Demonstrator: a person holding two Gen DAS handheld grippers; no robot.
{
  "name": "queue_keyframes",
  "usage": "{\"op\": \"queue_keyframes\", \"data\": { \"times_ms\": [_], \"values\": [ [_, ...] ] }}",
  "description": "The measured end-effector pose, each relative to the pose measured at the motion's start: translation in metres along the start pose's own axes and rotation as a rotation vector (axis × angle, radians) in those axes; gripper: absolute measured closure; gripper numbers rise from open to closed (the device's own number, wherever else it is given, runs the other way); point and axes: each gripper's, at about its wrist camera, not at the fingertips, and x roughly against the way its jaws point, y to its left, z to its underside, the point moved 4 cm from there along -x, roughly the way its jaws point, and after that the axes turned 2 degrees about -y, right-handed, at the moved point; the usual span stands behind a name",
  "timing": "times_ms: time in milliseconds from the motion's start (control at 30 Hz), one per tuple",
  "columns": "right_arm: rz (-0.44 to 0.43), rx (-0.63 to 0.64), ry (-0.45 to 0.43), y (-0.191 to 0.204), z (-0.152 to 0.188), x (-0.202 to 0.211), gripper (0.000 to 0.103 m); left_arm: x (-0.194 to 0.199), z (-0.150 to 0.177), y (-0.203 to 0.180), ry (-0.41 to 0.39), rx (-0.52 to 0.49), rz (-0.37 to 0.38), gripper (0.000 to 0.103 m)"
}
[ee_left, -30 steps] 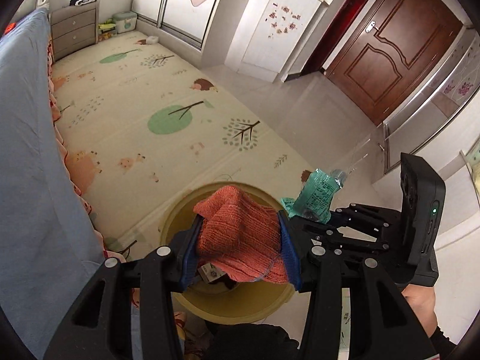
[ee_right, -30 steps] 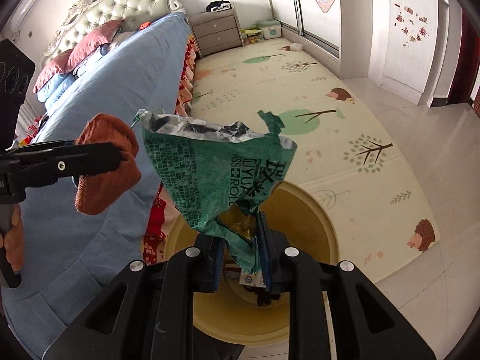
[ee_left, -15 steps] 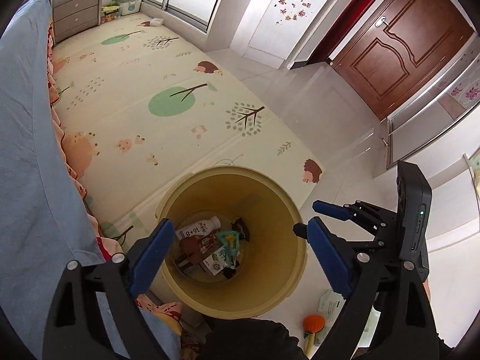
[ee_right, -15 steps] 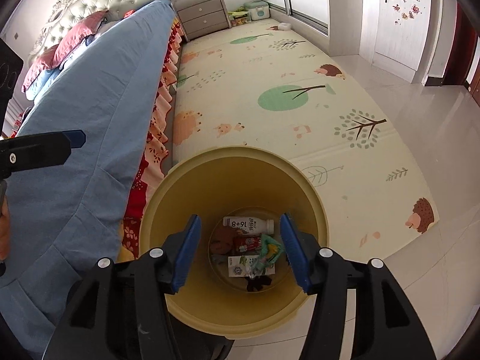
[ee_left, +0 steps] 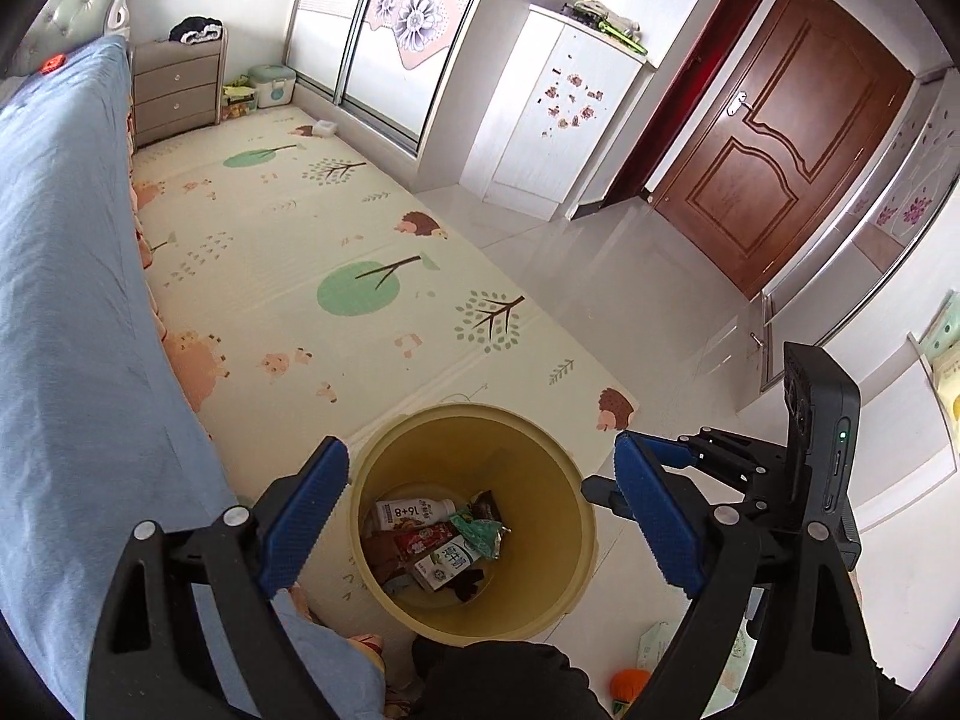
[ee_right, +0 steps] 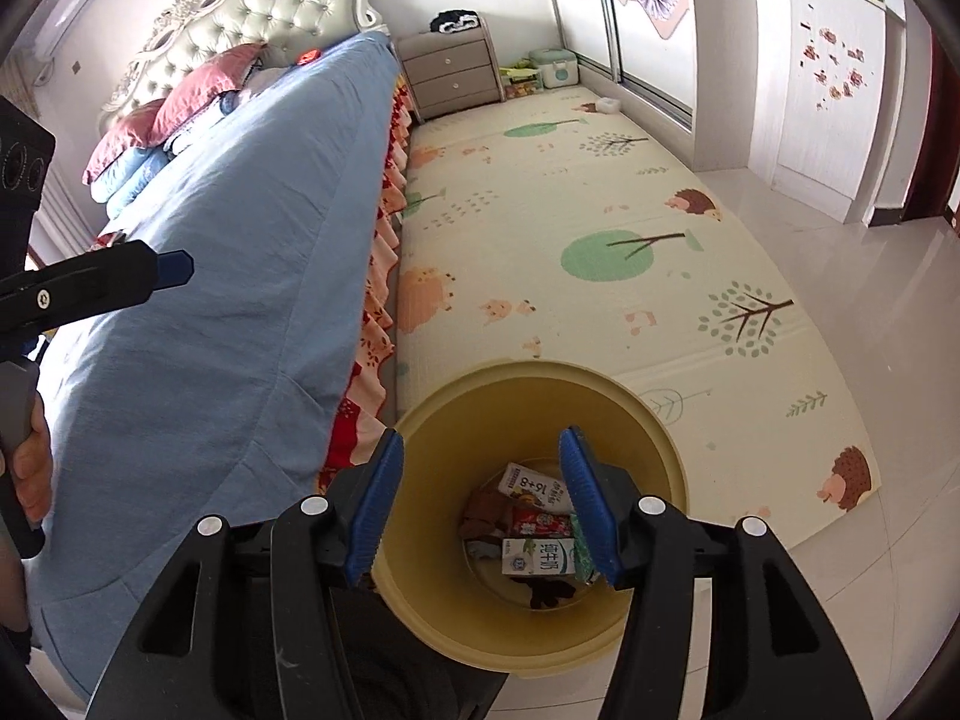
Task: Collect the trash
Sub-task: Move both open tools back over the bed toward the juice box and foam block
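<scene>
A yellow trash bin (ee_left: 540,444) stands on the floor by the bed; it also shows in the right wrist view (ee_right: 654,420). Inside lie a white milk bottle (ee_left: 414,509), a milk carton (ee_right: 537,557), a red wrapper (ee_left: 427,539) and the green bag (ee_left: 480,534). My left gripper (ee_left: 480,486) is open and empty above the bin. My right gripper (ee_right: 480,468) is open and empty above the bin too; it also shows at the right of the left wrist view (ee_left: 666,456).
A bed with a blue cover (ee_right: 240,228) runs along the left. A patterned play mat (ee_left: 336,276) covers the floor beyond the bin. A brown door (ee_left: 786,138) and white cabinet (ee_left: 558,120) stand far right. An orange item (ee_left: 627,684) lies on the tiles by the bin.
Both grippers opened: the orange knitted cloth left the left one and the green bag left the right one, and the bag now lies in the bin. Both grippers have since risen higher.
</scene>
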Motion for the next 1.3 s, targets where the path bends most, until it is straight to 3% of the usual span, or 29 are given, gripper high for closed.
{"op": "queue_keyframes", "data": {
  "times_ms": [133, 400, 700, 933, 1100, 1300],
  "values": [
    [-0.047, 0.062, -0.038, 0.042, -0.020, 0.010, 0.049, 0.043, 0.005, 0.018, -0.058, -0.004, -0.041, 0.013],
    [-0.177, 0.215, -0.082, 0.158, -0.058, 0.012, 0.049, 0.145, 0.028, 0.085, -0.161, 0.015, -0.213, 0.011],
    [-0.323, 0.395, -0.099, 0.312, -0.073, 0.000, 0.049, 0.269, 0.070, 0.192, -0.268, 0.163, -0.402, 0.011],
    [-0.421, 0.476, -0.079, 0.410, -0.077, -0.021, 0.050, 0.351, 0.114, 0.266, -0.329, 0.266, -0.542, 0.010],
    [-0.482, 0.497, -0.052, 0.468, -0.080, -0.039, 0.050, 0.391, 0.143, 0.319, -0.346, 0.334, -0.625, 0.010],
    [-0.526, 0.556, -0.035, 0.535, -0.084, -0.059, 0.050, 0.425, 0.174, 0.385, -0.374, 0.454, -0.656, 0.010]
  ]
}}
